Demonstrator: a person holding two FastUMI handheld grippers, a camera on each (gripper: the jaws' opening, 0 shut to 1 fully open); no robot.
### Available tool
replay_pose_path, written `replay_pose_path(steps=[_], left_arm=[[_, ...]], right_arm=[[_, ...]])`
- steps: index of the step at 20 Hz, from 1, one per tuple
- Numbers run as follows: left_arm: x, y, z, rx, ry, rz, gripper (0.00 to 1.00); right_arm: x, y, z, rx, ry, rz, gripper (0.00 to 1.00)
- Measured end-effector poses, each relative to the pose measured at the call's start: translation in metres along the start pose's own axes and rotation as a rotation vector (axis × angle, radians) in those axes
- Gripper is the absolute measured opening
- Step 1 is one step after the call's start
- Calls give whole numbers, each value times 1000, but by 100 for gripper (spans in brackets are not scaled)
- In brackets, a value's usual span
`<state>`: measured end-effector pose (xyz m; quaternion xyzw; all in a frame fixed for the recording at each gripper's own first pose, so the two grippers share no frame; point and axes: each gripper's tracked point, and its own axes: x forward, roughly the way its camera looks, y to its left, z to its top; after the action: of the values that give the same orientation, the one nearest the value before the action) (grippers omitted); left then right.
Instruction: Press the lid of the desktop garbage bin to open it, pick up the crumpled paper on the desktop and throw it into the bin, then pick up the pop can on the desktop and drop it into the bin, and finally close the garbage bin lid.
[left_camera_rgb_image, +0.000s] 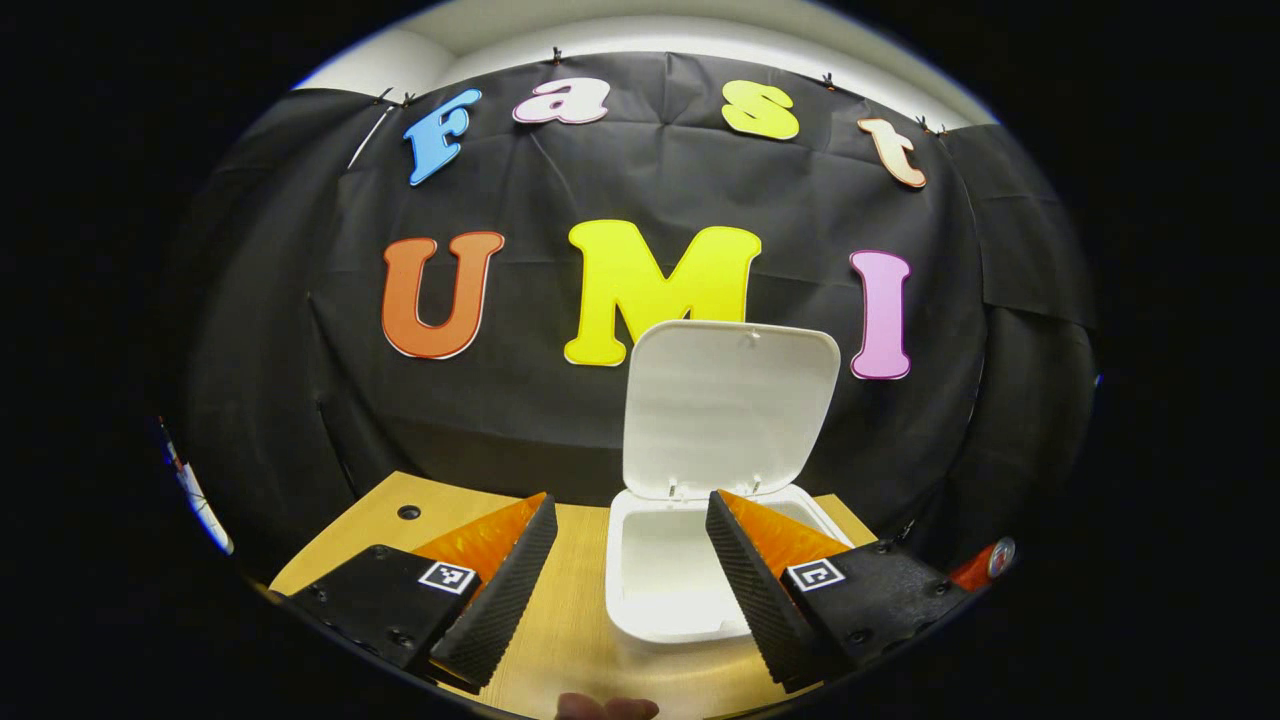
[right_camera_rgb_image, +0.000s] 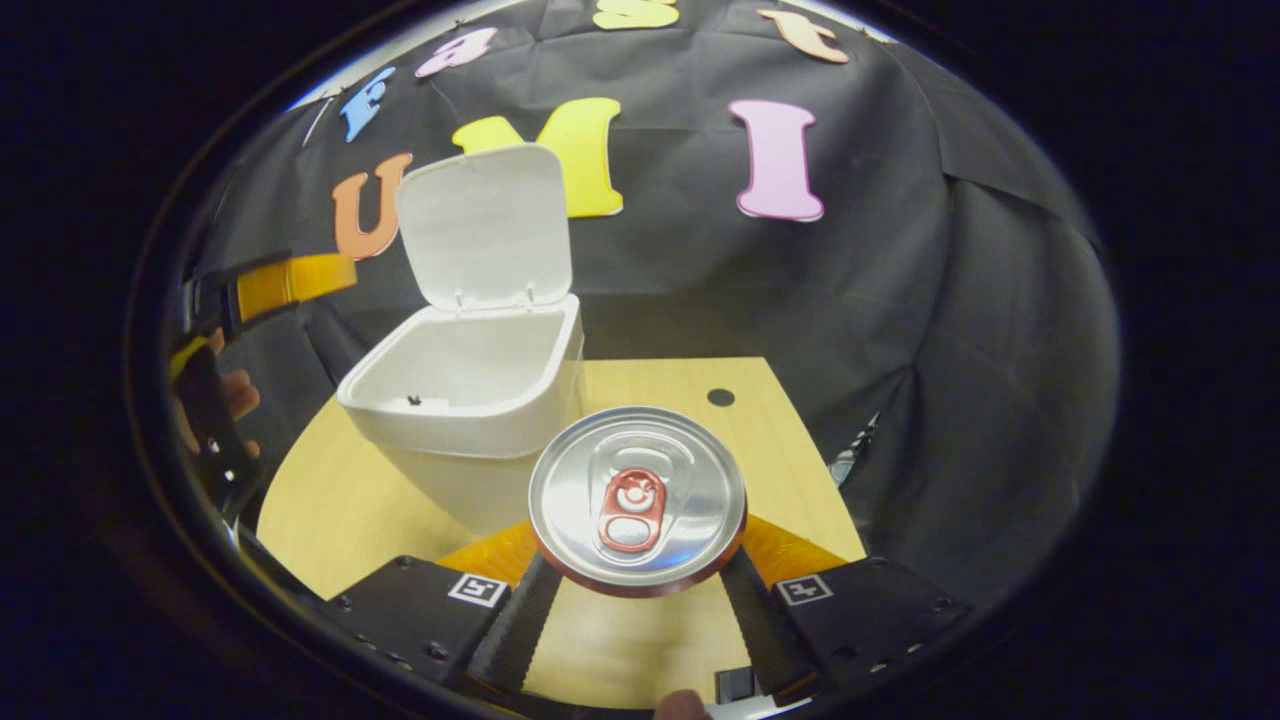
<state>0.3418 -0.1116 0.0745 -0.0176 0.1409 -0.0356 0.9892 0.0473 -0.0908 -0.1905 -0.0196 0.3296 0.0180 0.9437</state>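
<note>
- Left gripper view, from 7 to 5 o'clock: left claw (left_camera_rgb_image: 630, 570) released, jaws spread, nothing between; white bin (left_camera_rgb_image: 640, 610) on the bench (left_camera_rgb_image: 560, 600) just ahead, lid (left_camera_rgb_image: 730, 405) upright, so the opening step looks done.
- Right gripper view, 9 o'clock: other claw (right_camera_rgb_image: 235, 300) and a hand (right_camera_rgb_image: 235, 395) beside the bin.
- Centre, 6 o'clock: right claw (right_camera_rgb_image: 635, 600) clenched around the pop can (right_camera_rgb_image: 637, 497), top facing the camera, near the bin's rim.
- Crumpled paper: whereabouts impossible to tell.
- Judged remaining: dropping the can, closing the lid.
</note>
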Motion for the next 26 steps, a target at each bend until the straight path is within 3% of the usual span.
replay_pose_path(steps=[5, 12, 19, 26], left_arm=[[-32, 41, -9, -7, 1, 83, 97], [-78, 89, -22, -33, 8, 210, 97], [-112, 119, -12, -18, -28, 299, 96], [-123, 132, -16, -32, -18, 362, 97]], right_arm=[[-6, 22, 60, -52, -71, 43, 82], [8, 85, 119, -132, -133, 163, 82], [41, 131, 126, -192, -102, 239, 82], [60, 146, 128, -209, -72, 253, 82]])
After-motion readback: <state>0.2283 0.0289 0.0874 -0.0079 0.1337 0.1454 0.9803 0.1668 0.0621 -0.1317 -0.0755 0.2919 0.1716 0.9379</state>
